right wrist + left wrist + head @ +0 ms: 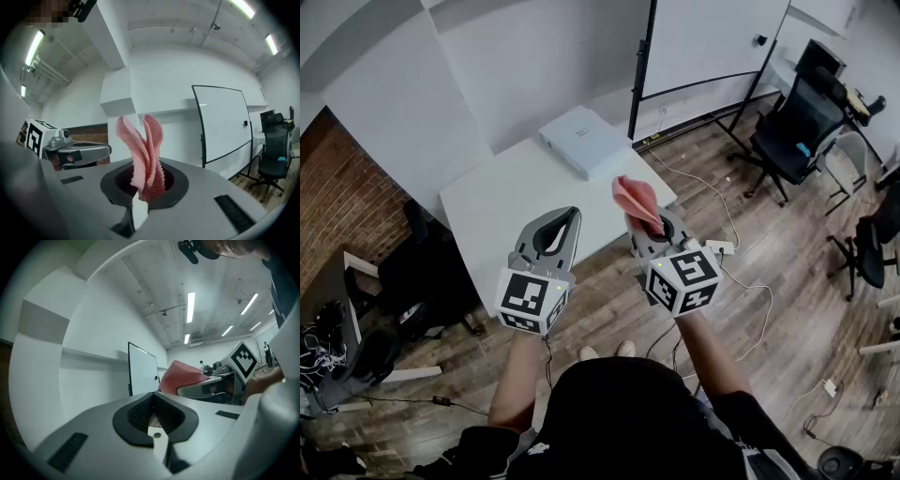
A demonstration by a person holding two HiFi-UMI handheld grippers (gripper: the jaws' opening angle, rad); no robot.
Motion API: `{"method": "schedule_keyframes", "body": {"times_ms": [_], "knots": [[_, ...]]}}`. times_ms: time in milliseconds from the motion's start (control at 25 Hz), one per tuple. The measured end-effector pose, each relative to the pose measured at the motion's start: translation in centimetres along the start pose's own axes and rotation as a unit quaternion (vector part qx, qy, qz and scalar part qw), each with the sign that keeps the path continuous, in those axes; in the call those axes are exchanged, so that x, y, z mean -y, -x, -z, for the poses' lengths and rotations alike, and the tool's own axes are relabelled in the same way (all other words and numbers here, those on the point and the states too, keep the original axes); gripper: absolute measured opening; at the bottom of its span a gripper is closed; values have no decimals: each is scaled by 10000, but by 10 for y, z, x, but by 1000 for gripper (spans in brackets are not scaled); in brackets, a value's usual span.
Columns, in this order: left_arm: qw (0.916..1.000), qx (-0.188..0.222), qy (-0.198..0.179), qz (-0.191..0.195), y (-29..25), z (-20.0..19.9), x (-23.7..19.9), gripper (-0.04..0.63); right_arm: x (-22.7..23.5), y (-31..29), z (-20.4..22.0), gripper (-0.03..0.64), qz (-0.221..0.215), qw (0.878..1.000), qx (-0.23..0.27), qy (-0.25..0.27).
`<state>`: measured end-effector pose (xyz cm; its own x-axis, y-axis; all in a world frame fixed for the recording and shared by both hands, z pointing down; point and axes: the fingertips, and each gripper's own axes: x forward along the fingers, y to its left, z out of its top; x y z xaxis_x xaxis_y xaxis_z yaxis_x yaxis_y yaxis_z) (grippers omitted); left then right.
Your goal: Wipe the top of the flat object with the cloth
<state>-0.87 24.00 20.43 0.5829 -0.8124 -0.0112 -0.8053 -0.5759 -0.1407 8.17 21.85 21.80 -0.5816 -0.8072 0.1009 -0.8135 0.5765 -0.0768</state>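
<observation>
A pale blue flat box [581,140] lies at the far edge of the white table [506,202]. My right gripper [652,225] is shut on a pink cloth [636,200], held up in the air in front of the table's near right corner. The cloth [144,157] stands up in folds from the closed jaws of the right gripper [149,187]. My left gripper [567,223] is shut and empty, raised beside the right one over the table's near edge. In the left gripper view the left gripper [152,411] points upward, with the cloth [185,376] to its right.
A whiteboard on a stand [703,47] is behind the table at the right. Black office chairs [802,122] stand on the wooden floor at the far right. Cables and a power strip [720,248] lie on the floor right of the table. A brick wall [342,202] and dark furniture are at the left.
</observation>
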Motion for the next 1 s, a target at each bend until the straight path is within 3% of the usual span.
{"method": "schedule_keyframes", "body": {"times_ms": [1000], "knots": [[9997, -171, -121, -153, -37, 1, 57, 12, 58, 31, 14, 48, -354, 9992, 28, -190]]}}
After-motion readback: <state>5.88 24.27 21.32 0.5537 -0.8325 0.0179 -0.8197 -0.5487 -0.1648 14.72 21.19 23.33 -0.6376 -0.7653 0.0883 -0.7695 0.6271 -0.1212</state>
